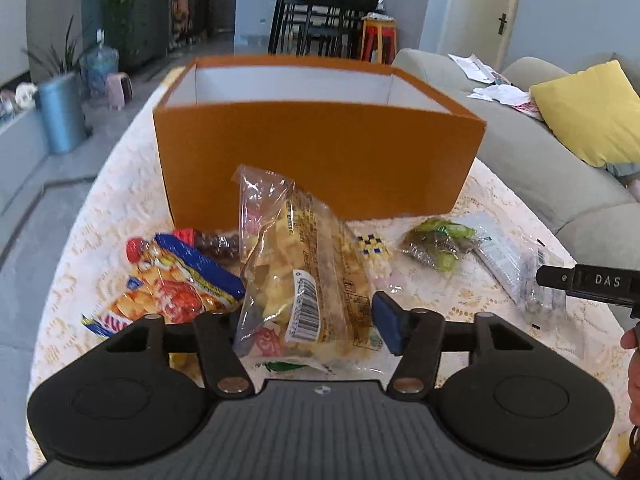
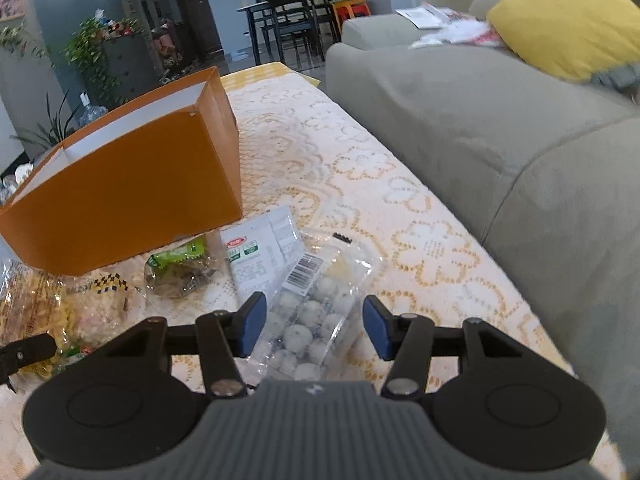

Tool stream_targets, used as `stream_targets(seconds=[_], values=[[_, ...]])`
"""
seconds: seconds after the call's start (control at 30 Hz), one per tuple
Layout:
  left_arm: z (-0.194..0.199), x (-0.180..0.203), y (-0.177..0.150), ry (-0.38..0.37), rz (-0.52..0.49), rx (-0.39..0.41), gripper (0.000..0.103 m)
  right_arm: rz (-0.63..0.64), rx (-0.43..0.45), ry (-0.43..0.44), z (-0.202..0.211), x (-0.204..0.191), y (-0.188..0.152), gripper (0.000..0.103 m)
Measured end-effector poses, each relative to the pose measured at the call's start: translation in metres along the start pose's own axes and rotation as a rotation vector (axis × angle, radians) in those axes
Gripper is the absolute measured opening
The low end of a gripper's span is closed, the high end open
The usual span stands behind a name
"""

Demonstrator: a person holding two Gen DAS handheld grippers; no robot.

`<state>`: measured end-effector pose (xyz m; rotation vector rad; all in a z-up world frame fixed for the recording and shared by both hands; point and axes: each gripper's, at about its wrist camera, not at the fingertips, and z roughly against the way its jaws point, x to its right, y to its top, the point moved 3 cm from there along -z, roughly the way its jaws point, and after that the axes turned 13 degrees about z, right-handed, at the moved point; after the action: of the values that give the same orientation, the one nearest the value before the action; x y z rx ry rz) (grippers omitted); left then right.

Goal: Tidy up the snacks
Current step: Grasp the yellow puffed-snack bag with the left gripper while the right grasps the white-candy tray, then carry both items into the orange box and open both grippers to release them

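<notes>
Gripping yellow snack bag (image 1: 304, 280) — left gripper (image 1: 308, 320), orange box (image 1: 320, 152) behind

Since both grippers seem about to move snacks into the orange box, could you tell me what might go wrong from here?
1. The left gripper straddles the clear bag of yellow snacks; the crinkly film could slip out or the contents get crushed.
2. The right gripper is open over the clear pack of white balls, which overlaps the white sachet; both might lift together.
3. The orange box has a tall near wall; a low carry could snag.

Grey sofa (image 2: 460, 120) (yellow cushion (image 2: 568, 20)), lace tablecloth (image 2: 360, 184)
</notes>
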<state>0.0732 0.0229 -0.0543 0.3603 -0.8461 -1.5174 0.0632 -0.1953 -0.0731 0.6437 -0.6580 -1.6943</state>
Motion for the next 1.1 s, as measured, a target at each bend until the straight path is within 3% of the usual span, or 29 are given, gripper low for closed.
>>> stream_targets(seconds=[0.2,0.37,0.47,0.7,1.1], values=[[0.011,-0.003,0.008,-0.064,0.058,0.028,0.052,-0.044,-0.018,0.007,-0.002,0.003,-0.001,0.064],[0.015,0.001,0.012,-0.058,0.042,0.05,0.044,-0.083,-0.046,0.084,-0.007,0.001,-0.005,0.07],[0.013,0.001,0.013,-0.031,0.039,0.056,0.042,-0.045,-0.032,0.061,-0.008,-0.004,-0.006,0.066],[0.018,0.001,0.014,-0.042,0.037,0.063,0.039,0.013,-0.013,0.065,-0.001,-0.01,-0.007,0.059],[0.024,0.004,0.019,-0.062,0.039,0.069,0.031,0.057,0.078,0.148,0.022,-0.022,-0.001,0.056]])
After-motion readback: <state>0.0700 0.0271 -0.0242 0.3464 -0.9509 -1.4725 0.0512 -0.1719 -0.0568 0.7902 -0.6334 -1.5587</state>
